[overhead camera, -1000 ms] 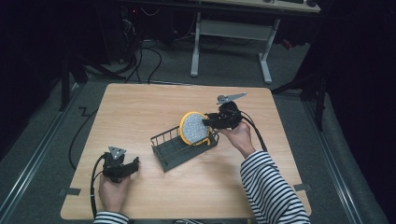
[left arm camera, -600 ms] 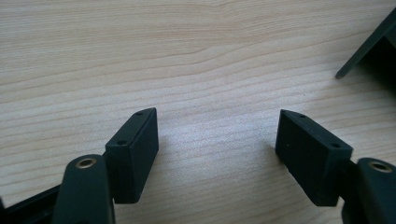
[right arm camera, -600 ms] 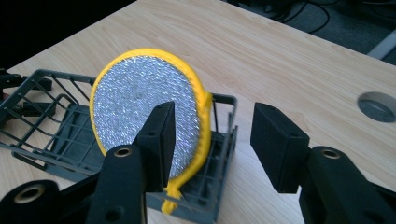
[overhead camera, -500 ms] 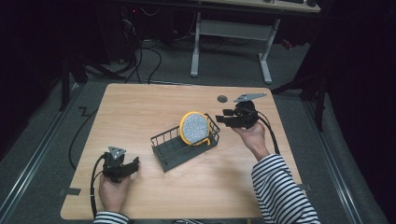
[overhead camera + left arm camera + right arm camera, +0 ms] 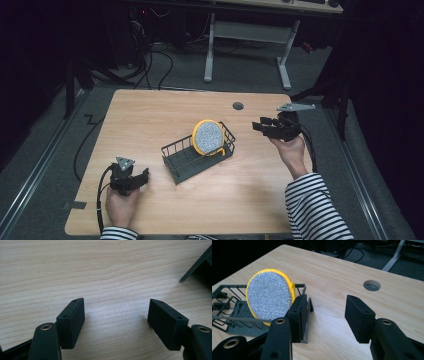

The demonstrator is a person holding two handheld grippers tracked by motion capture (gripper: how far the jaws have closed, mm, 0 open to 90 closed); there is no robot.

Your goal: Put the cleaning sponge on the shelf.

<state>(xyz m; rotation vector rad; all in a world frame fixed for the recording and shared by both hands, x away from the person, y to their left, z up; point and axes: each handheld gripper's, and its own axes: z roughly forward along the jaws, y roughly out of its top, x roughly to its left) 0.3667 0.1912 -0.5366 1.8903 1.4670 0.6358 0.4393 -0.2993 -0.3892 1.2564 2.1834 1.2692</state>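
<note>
Leaning on edge inside the wire rack (image 5: 199, 156), near its far end: the round yellow scouring pad (image 5: 208, 137), silvery mesh face turned toward the right gripper (image 5: 260, 126), rim resting against the rack's wall. Standing near the middle of the wooden table (image 5: 150, 115), that rack. Held off to the right of the rack, well apart from it and above the tabletop, the right gripper, jaws spread, just closing a little, nothing between them. Resting near the rack's near-left corner, the left gripper (image 5: 144, 175), jaws spread wide over bare wood. Beyond the rack, a round cable hole (image 5: 238, 106).
</note>
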